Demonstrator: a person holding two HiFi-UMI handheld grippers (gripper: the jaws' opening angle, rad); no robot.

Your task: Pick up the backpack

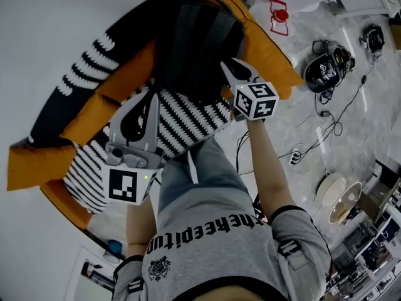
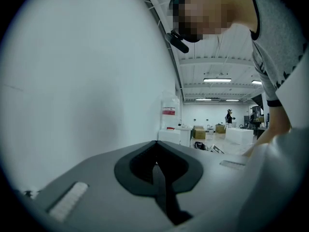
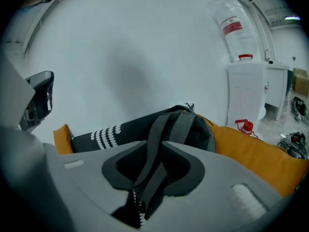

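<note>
At far left of the head view, the left gripper [image 1: 150,96] hovers over a black-and-white striped cushion [image 1: 188,121] on an orange-padded sofa [image 1: 94,115] that stands against a white wall [image 1: 50,24]. In the left gripper view its jaws [image 2: 155,146] stand together, tips meeting, with nothing between them; only the wall and a room show beyond.

At centre, the dark grey backpack [image 1: 194,42] sits on the sofa, behind the striped cushion and between orange pads.

Just right of it, the right gripper [image 1: 227,64] points down at the backpack's near right edge, its marker cube toward the person. In the right gripper view its jaws [image 3: 154,143] stand partly apart, and a grey strap [image 3: 159,124] of the backpack [image 3: 193,127] runs down through the gap between them. The strap fills most of the gap at the tips, but the pads do not look clamped on it.

At far right lies a pale marbled floor [image 1: 351,124] with cables trailing across it.
</note>
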